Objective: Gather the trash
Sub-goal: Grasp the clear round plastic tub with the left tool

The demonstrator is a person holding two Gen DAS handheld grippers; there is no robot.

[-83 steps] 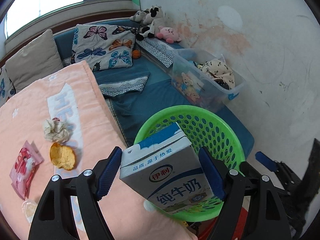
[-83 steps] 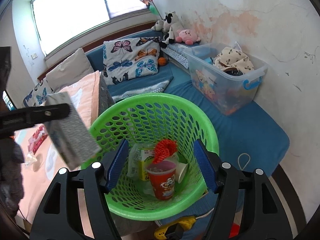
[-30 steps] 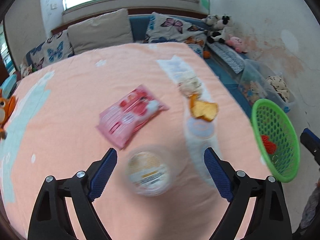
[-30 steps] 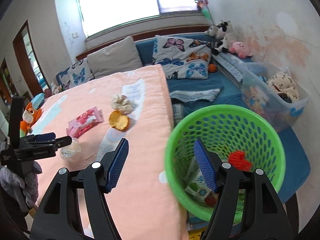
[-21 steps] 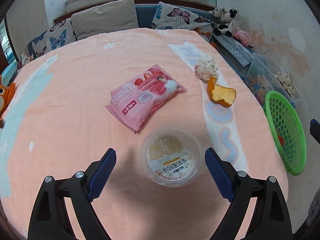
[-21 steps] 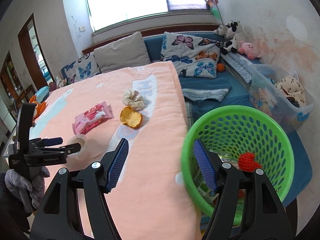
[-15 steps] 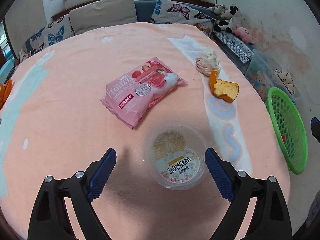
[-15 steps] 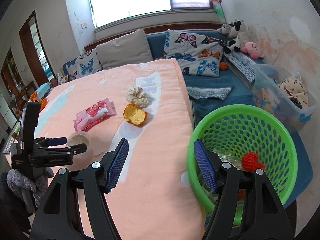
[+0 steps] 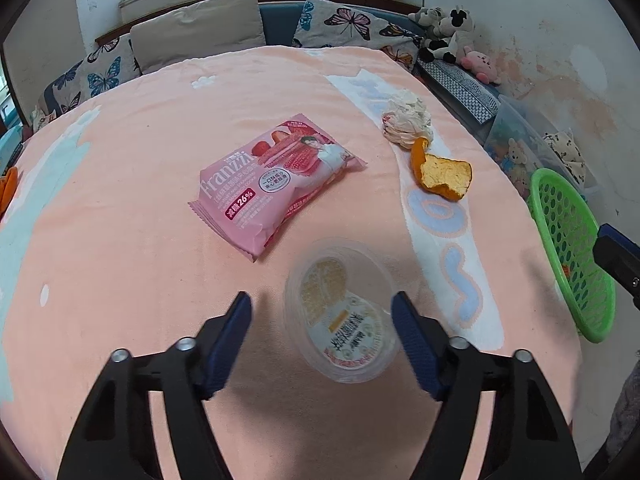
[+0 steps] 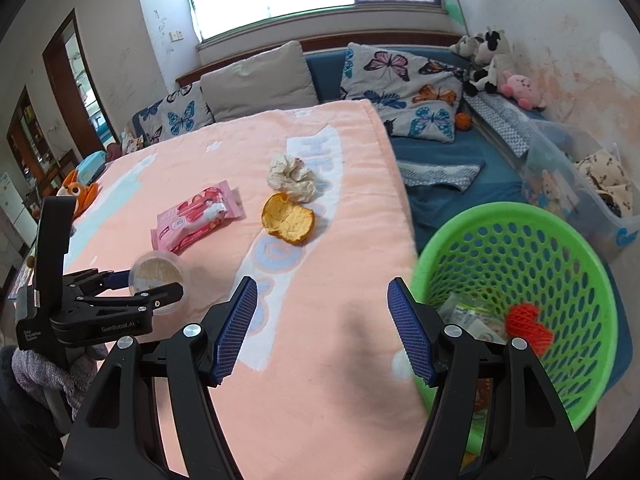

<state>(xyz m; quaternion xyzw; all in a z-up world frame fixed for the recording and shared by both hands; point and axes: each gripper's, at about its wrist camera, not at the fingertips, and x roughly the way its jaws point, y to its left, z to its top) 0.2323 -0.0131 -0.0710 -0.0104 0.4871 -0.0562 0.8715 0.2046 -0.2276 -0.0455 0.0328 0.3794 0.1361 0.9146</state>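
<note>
The left gripper [image 9: 322,326] has just been closing around the round clear plastic cup with a printed foil lid [image 9: 340,316] on the peach towel-covered table [image 9: 132,168]; its right pad touches the rim, the left stands clear. The right gripper [image 10: 322,328] is apart and empty beside the green perforated plastic basket [image 10: 516,216]. I judge this the pickup step: finish clamping, lift, carry to the basket, leaving one pink snack wrapper [image 9: 276,178], one orange peel [image 9: 442,174] and one crumpled tissue [image 9: 406,122].

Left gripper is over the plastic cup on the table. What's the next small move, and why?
Probably keep closing the left gripper. Its jaws have just been closing around the clear plastic cup; the right pad is at the cup's rim, but a gap shows at the left pad. Then carry it to the green basket.
</note>
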